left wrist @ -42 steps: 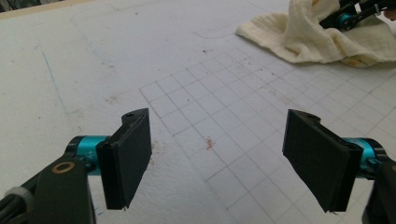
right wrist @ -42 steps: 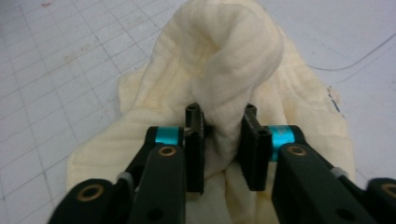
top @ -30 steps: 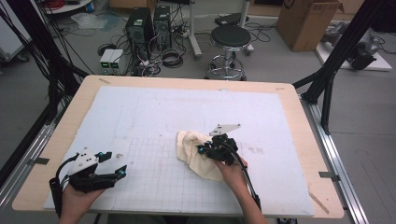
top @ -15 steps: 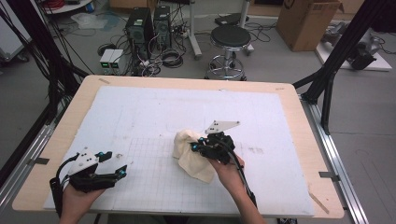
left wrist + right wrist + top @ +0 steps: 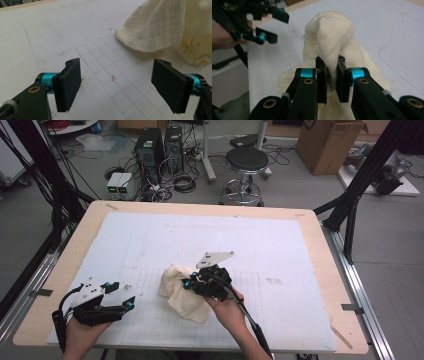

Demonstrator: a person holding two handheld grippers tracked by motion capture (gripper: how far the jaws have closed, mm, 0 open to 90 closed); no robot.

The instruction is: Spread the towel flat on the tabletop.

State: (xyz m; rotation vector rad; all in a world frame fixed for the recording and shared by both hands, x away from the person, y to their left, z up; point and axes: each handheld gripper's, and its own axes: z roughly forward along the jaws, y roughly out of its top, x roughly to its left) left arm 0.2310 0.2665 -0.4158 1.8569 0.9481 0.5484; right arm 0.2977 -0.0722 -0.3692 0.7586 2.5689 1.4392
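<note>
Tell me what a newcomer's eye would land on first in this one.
The cream cloth, bunched near the middle of the white mat, pinched in the right gripper with one fold standing above its jaws. Then the left gripper at the mat's near left corner, jaws wide apart and holding nothing.

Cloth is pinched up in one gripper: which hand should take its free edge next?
Left. The right gripper is shut on a fold of the cloth, so it is occupied. The left gripper stands open and empty, with the cloth's hanging edge just ahead of it.
</note>
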